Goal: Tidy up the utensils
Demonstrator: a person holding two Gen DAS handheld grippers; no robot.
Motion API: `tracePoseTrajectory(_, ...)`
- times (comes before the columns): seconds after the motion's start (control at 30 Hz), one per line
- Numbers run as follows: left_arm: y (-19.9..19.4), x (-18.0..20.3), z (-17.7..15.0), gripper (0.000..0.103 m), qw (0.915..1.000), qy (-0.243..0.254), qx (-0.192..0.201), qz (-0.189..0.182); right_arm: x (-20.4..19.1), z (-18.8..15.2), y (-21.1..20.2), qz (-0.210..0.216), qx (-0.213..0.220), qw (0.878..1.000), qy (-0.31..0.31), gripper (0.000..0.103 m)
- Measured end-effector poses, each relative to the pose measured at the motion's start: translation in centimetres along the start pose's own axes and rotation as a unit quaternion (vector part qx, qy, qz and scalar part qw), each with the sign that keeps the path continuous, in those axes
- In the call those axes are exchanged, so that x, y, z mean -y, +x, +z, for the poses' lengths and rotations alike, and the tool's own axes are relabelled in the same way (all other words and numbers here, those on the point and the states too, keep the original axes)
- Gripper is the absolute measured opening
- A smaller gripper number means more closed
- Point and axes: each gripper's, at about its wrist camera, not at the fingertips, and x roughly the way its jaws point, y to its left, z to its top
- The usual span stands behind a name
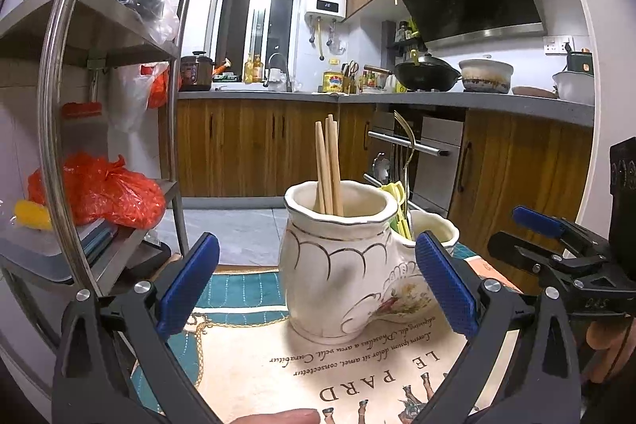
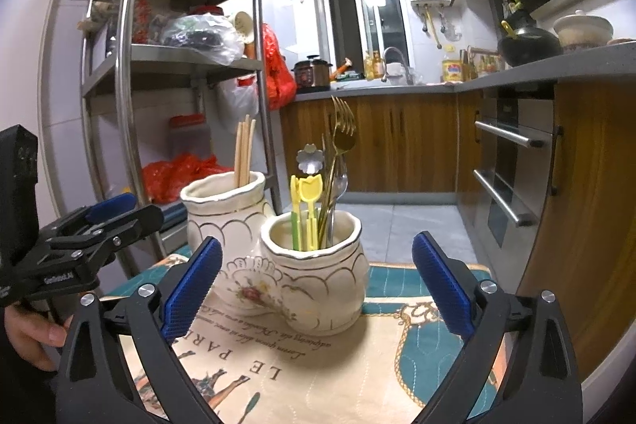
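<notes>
A white ceramic double-pot holder (image 1: pixel 342 277) (image 2: pixel 286 277) with gold trim stands on a printed mat (image 1: pixel 302 364) (image 2: pixel 318 364). Its taller pot holds several wooden chopsticks (image 1: pixel 328 169) (image 2: pixel 244 153). The shorter pot (image 2: pixel 314 257) holds a gold fork (image 2: pixel 344 130), a flower-topped spoon (image 2: pixel 310 157) and yellow and green plastic picks (image 2: pixel 306 201). My left gripper (image 1: pixel 318 289) is open, its blue pads apart on either side of the taller pot, not touching it. My right gripper (image 2: pixel 318 285) is open too, pads wide around the shorter pot, nothing held.
A steel shelf rack (image 1: pixel 119 38) (image 2: pixel 167 66) with bags stands at the left, close to the mat. Wooden cabinets and an oven (image 2: pixel 512 169) lie to the right, with tiled floor beyond. A hand (image 2: pixel 28 332) holds the left gripper's grip.
</notes>
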Motion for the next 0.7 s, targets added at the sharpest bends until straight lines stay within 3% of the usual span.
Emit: tracePoseTrajectory(0.7,0.55,-0.27,-0.16,0.097,0.9999,0.0,-0.012,0.008,-0.13,-0.05,-0.11,-0.005,0.004,1.0,-0.003,0.096)
